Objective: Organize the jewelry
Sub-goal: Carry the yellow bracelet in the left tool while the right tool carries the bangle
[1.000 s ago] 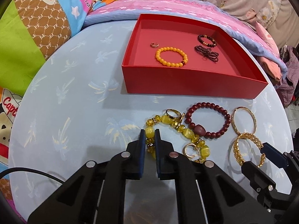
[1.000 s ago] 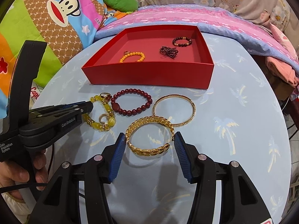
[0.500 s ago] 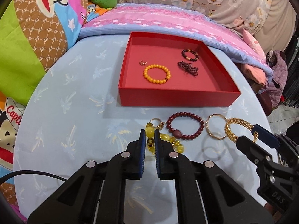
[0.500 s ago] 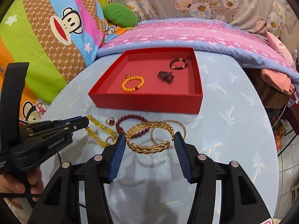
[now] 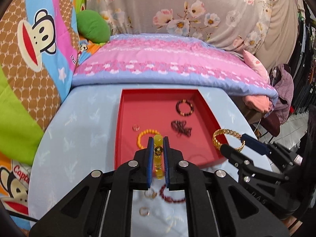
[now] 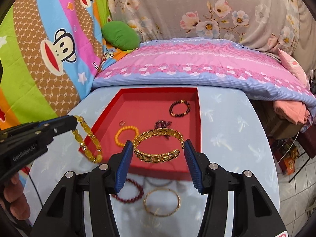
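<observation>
Both claws carry jewelry above the red tray [image 6: 194, 118]. The left claw [image 5: 158, 150] is clenched on a yellow bead bracelet [image 6: 87, 140], which dangles from its tips over the tray's near left corner. The right claw [image 6: 157, 148] holds a gold leaf bangle [image 6: 158, 144] spread between its two blue pads [image 6: 123, 164], level over the tray's near half.

Inside the tray lie four pieces: one orange bead bracelet [image 6: 126, 134], one small ring [image 6: 122, 122], one dark bead bracelet [image 6: 180, 108] near the far right corner, and one dark tangled strand [image 5: 181, 128] between them, partly hidden behind the bangle in the right wrist view.

On the pale blue surface [image 6: 233, 142] in front of the tray, five pieces remain: one dark red bead bracelet [image 6: 131, 192], partly covered by the right claw's left finger, one thin gold bangle [image 6: 162, 202] just beside it, and, in the left wrist view, two small gold rings [image 5: 144, 211] below the left claw, blurred. A faint thin hoop shows against the tray's front wall; what it is cannot be told.

Behind the surface sits a pink and blue quilt [image 6: 197, 65], with a green cushion [image 6: 120, 35] and a monkey-print blanket [image 6: 55, 45] to the left and floral fabric [image 6: 217, 9] at the back.
</observation>
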The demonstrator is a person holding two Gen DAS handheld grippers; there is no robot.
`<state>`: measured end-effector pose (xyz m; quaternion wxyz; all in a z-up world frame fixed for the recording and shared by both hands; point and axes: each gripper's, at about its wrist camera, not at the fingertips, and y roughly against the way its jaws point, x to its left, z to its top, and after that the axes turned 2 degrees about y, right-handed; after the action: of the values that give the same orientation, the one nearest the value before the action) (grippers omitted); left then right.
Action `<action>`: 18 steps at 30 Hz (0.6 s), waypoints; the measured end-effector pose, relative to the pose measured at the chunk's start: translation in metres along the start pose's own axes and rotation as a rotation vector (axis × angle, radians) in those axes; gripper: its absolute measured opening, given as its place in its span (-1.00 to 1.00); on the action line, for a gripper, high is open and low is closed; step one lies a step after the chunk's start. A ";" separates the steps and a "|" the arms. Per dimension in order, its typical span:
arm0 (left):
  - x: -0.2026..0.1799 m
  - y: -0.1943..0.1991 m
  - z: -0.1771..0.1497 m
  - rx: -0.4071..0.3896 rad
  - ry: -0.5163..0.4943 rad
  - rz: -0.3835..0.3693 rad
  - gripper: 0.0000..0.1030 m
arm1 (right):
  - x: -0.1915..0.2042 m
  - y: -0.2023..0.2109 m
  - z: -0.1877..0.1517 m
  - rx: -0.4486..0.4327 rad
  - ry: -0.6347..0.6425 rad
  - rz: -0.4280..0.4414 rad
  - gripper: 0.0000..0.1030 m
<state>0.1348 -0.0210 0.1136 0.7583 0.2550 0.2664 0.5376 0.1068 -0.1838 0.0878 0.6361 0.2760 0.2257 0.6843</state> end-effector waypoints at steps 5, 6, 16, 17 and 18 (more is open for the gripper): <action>0.000 -0.026 0.016 0.005 0.007 0.004 -0.83 | -0.004 -0.026 0.016 0.008 -0.009 -0.009 0.00; 0.001 -0.034 0.017 0.011 0.009 0.005 -0.83 | -0.005 -0.031 0.017 0.012 -0.013 -0.008 0.00; 0.022 -0.087 0.004 0.101 0.040 0.026 -0.82 | -0.005 -0.080 0.008 0.102 -0.007 -0.023 0.00; 0.023 -0.089 0.003 0.106 0.041 0.029 -0.82 | -0.005 -0.082 0.007 0.107 -0.009 -0.024 0.02; 0.025 -0.091 0.002 0.111 0.047 0.037 -0.82 | -0.005 -0.083 0.006 0.109 -0.010 -0.027 0.03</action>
<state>0.2049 -0.0244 0.0499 0.7266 0.2888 0.3088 0.5416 0.1730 -0.1822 0.0373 0.6306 0.3105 0.2630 0.6609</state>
